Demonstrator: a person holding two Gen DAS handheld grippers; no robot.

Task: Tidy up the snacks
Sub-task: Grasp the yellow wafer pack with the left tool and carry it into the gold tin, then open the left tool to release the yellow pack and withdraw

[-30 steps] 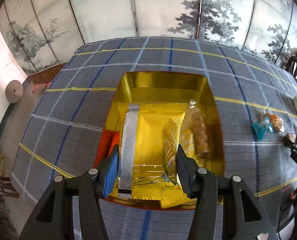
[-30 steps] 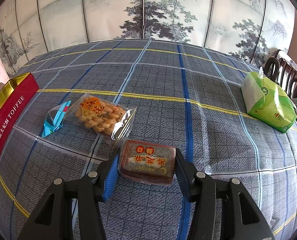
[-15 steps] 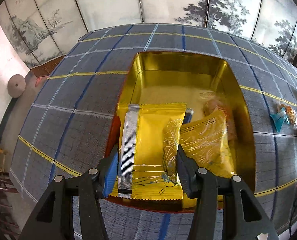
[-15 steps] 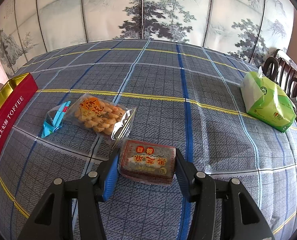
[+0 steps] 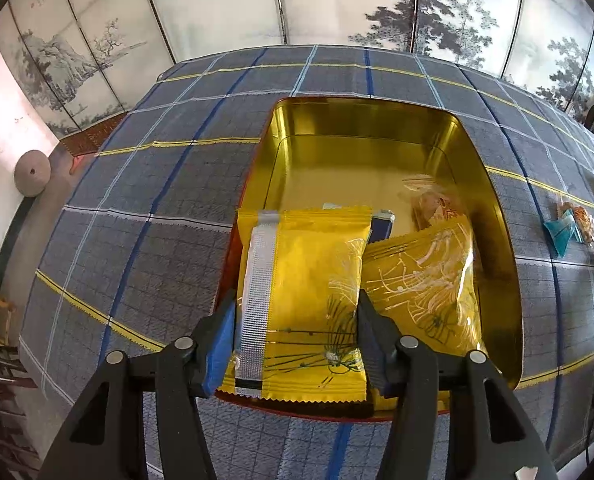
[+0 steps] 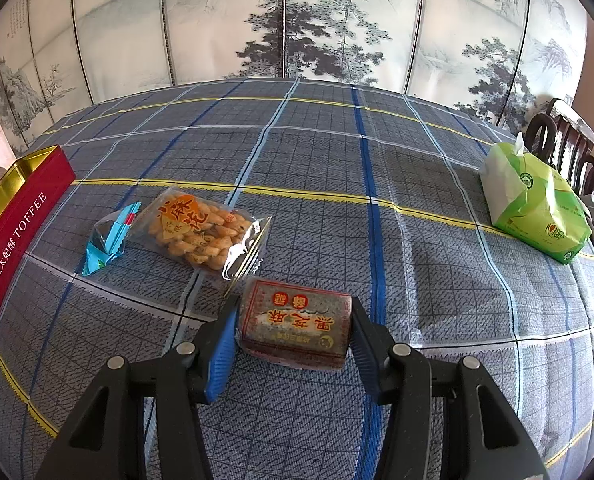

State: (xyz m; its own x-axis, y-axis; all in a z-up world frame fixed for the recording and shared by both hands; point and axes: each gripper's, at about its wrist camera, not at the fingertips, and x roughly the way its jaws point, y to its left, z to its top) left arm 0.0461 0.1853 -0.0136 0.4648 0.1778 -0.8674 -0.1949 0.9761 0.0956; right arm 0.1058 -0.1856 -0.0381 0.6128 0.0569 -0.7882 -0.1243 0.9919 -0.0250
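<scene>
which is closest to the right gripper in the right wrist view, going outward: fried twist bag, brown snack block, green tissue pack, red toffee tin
1. brown snack block, between the right gripper's fingers.
2. fried twist bag, just ahead-left.
3. red toffee tin, far left edge, and green tissue pack, far right: too close to call.

A big table with a blue and grey checked cloth [image 6: 417, 208] fills the middle of both views, a painted screen of trees and hills [image 6: 317, 24] stands along the top, a green tissue pack [image 6: 537, 200] sits at the right, and dark wooden chairs [image 6: 569, 148] peek in behind it.
</scene>
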